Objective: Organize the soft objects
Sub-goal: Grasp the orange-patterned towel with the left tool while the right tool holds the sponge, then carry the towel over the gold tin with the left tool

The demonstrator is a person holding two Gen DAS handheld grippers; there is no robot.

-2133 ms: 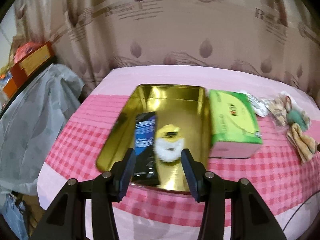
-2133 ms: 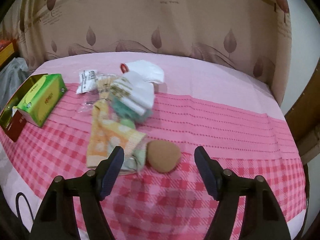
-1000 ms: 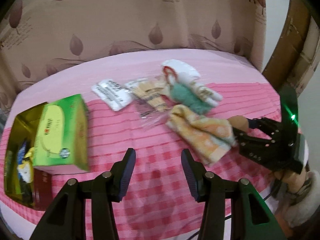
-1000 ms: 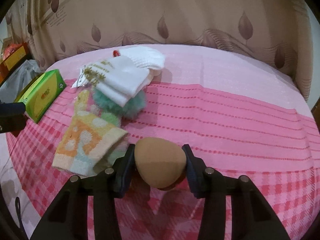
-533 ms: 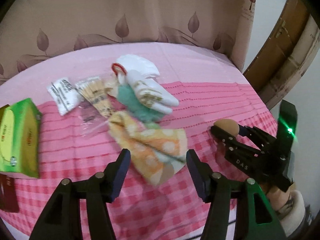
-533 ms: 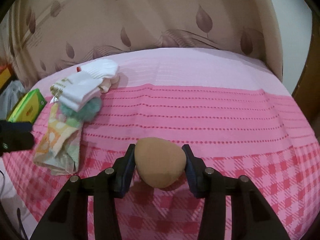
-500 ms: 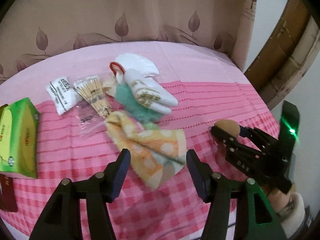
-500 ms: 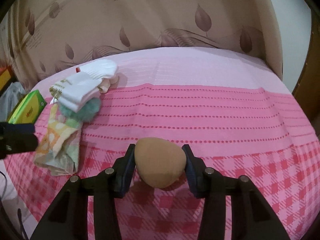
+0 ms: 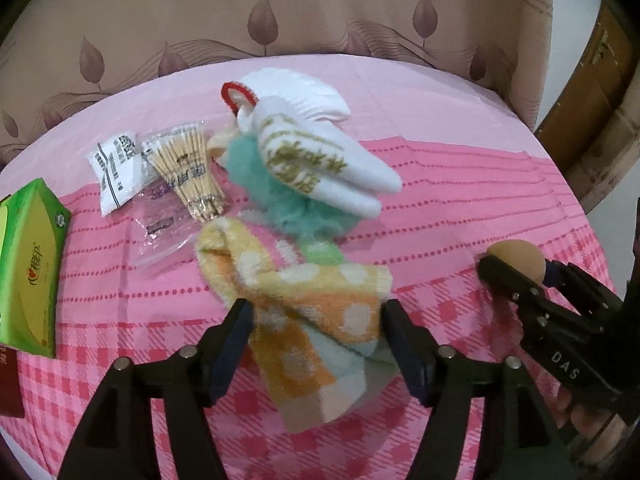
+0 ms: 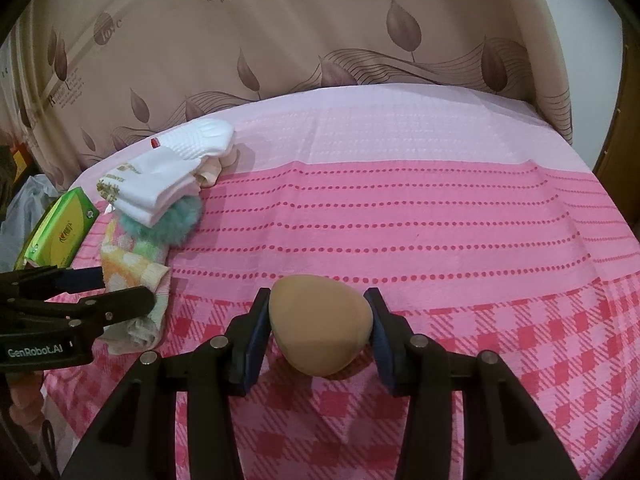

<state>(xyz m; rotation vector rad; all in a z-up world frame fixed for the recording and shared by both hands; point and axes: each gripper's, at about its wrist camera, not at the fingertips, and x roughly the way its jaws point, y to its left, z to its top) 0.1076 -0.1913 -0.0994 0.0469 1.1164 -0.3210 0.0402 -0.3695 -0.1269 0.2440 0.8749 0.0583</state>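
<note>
Sponge [image 10: 320, 322], tan and egg-shaped, sits clamped in the right gripper [image 10: 318, 334] fingers; the left gripper [image 9: 318, 338], fingers spread wide, straddles the orange towel [image 9: 308, 316], gripping nothing.

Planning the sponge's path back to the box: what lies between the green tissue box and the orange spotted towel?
In the left wrist view, a clear bag of cotton swabs lies between the green tissue box and the orange spotted towel.
</note>
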